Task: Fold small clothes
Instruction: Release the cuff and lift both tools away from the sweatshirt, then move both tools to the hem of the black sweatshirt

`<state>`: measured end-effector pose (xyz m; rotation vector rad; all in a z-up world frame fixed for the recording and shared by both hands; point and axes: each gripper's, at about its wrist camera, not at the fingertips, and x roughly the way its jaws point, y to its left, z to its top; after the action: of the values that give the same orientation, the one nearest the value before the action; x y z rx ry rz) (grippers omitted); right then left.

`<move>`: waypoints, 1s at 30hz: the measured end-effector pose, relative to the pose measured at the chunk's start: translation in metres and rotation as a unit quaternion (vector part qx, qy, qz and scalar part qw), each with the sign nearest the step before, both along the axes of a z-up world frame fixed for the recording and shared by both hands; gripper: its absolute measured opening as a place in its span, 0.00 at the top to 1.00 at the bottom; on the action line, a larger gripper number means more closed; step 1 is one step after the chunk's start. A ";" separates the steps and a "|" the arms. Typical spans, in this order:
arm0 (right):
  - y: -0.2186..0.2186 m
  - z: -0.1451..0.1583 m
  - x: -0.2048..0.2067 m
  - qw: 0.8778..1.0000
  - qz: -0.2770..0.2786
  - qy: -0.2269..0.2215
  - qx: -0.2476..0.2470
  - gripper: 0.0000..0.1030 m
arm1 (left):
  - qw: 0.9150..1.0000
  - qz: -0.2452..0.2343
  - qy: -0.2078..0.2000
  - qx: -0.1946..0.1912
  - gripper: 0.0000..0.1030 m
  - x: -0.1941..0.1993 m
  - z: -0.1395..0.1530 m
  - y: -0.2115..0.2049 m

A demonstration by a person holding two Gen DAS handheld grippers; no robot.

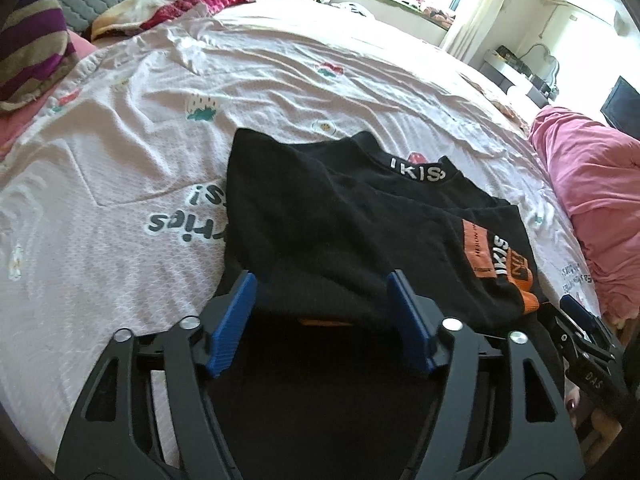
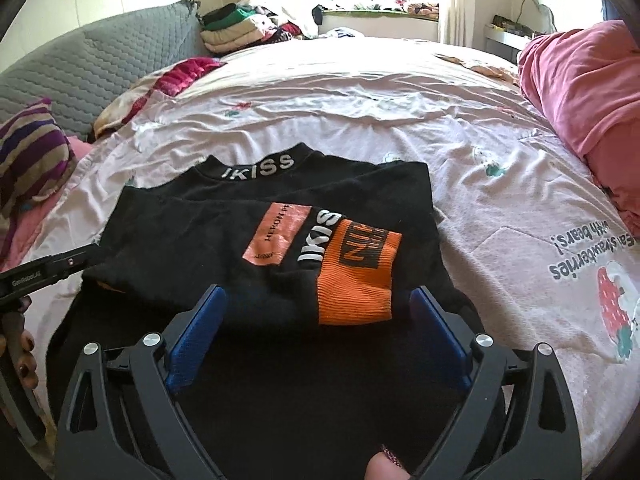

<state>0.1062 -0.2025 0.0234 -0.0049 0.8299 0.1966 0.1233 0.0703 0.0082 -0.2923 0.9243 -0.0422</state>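
Note:
A small black top [image 1: 320, 216] with a white-lettered collar and an orange cuff lies partly folded on the bed, its sleeves laid across the body; it also shows in the right wrist view [image 2: 256, 240]. My left gripper [image 1: 322, 284] is open, its blue fingers [image 1: 236, 320] standing either side of the near left hem. My right gripper [image 2: 318, 300] is open, its blue fingers [image 2: 196, 332] straddling the near hem just below the orange cuff [image 2: 356, 276]. Neither holds cloth. The right gripper also shows at the left wrist view's right edge [image 1: 580, 332].
The bed has a pale pink printed sheet [image 1: 200, 92]. A pink duvet [image 2: 588, 96] is heaped at the right. A striped pillow [image 2: 32, 152] and a grey headboard [image 2: 92, 68] are at the left. Folded clothes [image 2: 236, 28] are stacked at the far side.

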 end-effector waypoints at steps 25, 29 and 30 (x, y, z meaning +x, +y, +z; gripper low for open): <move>-0.012 0.055 -0.062 0.998 0.005 -0.067 0.010 0.07 | 0.998 0.020 -0.047 0.029 0.09 -0.066 0.046 0.005; -0.019 0.055 -0.075 0.998 -0.001 -0.067 0.008 0.07 | 0.998 0.020 -0.046 0.031 0.09 -0.078 0.044 0.006; -0.021 0.055 -0.078 0.998 -0.002 -0.067 0.008 0.07 | 0.998 0.019 -0.046 0.031 0.09 -0.081 0.043 0.006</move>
<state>0.0281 -0.2232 0.0779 -0.0007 0.6948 0.1966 0.0423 0.0763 0.0517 -0.2489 0.8266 0.0085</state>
